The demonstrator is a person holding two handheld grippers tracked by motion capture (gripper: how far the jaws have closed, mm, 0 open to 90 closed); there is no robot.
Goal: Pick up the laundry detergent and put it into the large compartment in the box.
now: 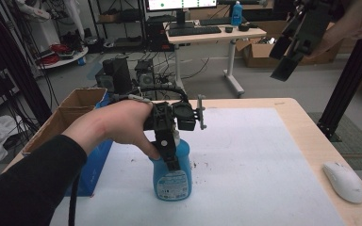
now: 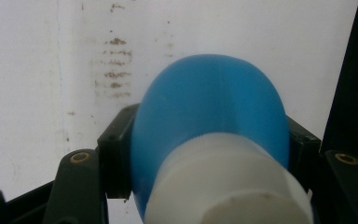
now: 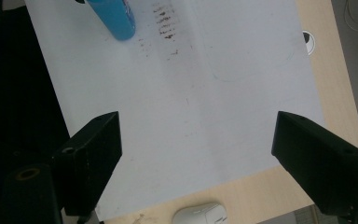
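A blue plastic bottle [image 1: 173, 176] with a white label stands upright on the white mat [image 1: 254, 160], left of the middle. My left gripper [image 1: 172, 160] comes down from above and is shut on its upper body. In the left gripper view the blue bottle [image 2: 209, 102] and its white cap [image 2: 228, 182] sit between both jaws, which press its sides. My right gripper [image 1: 285, 56] hangs open high over the table's far right, holding nothing. Its view looks down between wide-apart jaws [image 3: 196, 144] at the mat, with the bottle [image 3: 114, 18] at the top left.
A white mouse [image 1: 344, 181] lies on the wooden table near the right edge. Brown smudges [image 1: 200, 165] mark the mat right of the bottle. An open cardboard box [image 1: 70, 110] stands off the table's left side, and a black post [image 1: 351, 80] rises at the right.
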